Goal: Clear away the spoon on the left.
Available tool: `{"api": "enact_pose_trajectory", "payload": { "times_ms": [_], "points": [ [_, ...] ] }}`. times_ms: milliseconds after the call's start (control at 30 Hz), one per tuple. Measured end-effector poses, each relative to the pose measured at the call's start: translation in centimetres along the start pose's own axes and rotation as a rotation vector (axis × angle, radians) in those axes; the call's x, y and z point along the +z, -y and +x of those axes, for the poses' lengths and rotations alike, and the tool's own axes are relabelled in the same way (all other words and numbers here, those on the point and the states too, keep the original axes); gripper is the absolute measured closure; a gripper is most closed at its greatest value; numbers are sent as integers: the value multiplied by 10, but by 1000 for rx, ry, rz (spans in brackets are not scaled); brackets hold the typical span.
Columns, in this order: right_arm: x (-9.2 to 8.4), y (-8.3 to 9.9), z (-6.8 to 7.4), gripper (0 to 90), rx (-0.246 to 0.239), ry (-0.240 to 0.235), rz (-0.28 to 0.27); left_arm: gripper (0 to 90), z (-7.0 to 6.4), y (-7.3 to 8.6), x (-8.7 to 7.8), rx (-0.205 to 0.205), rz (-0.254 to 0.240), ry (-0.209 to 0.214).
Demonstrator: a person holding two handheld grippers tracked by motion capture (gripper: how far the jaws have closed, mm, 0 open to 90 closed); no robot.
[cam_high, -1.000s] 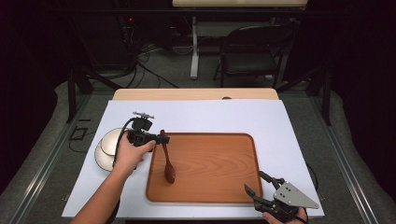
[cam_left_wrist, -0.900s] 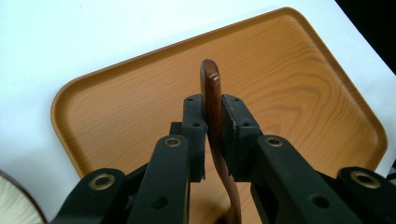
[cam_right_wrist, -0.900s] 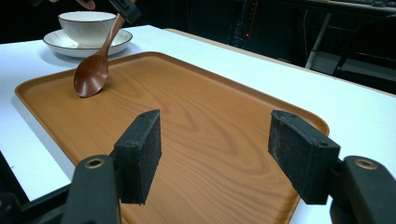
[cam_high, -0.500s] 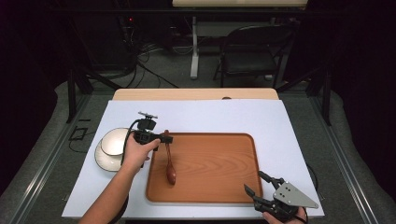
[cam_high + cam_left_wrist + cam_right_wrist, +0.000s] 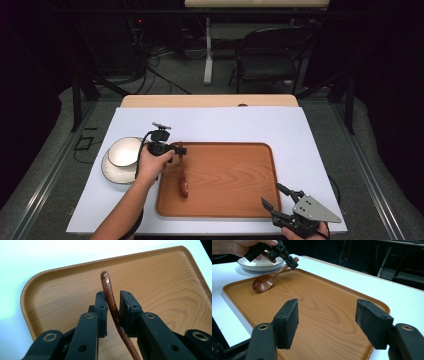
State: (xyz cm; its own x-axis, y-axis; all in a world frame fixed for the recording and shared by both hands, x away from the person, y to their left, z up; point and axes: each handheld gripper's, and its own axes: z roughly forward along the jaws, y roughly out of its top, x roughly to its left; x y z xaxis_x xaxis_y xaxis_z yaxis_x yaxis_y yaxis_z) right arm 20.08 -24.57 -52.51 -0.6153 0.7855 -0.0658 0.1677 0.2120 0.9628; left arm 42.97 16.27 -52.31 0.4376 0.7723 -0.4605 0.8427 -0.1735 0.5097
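Note:
A dark brown wooden spoon (image 5: 183,186) lies with its bowl on the left part of the wooden tray (image 5: 225,175), handle slanting up toward the tray's left rim. My left gripper (image 5: 176,150) is at the handle's top. In the left gripper view the handle (image 5: 107,287) runs between the pads (image 5: 101,312) with narrow gaps; the jaws have just been opening, so the left gripper (image 5: 113,298) is open around it. My right gripper (image 5: 271,194) hovers open over the tray's near right corner, nothing between its pads (image 5: 287,322). The right gripper view shows the spoon (image 5: 263,282) and the left gripper (image 5: 292,262) far off.
A white bowl (image 5: 122,151) sits on a white plate (image 5: 116,175) left of the tray, just behind my left hand. The tray rests on a white sheet (image 5: 300,135) covering the table. A chair (image 5: 270,55) and cables stand beyond the far edge.
My left hand has sunk and shifted slightly right, bringing the spoon's bowl down onto the tray. The right gripper has stayed where it was.

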Motion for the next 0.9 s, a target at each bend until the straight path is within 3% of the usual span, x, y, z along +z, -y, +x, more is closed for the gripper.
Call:
{"api": "enact_pose_trajectory", "payload": {
  "times_ms": [267, 667, 900],
  "points": [
    [1, 0, 1, 349, -2, -5, 0, 762, 1, 2, 8, -5, 12, 1],
    [1, 0, 1, 349, -3, -5, -2, 737, -1, 3, 7, -3, 1, -23],
    [1, 0, 1, 349, 1, -6, -2, 680, -2, 4, 8, -2, -3, -41]
  ]
}}
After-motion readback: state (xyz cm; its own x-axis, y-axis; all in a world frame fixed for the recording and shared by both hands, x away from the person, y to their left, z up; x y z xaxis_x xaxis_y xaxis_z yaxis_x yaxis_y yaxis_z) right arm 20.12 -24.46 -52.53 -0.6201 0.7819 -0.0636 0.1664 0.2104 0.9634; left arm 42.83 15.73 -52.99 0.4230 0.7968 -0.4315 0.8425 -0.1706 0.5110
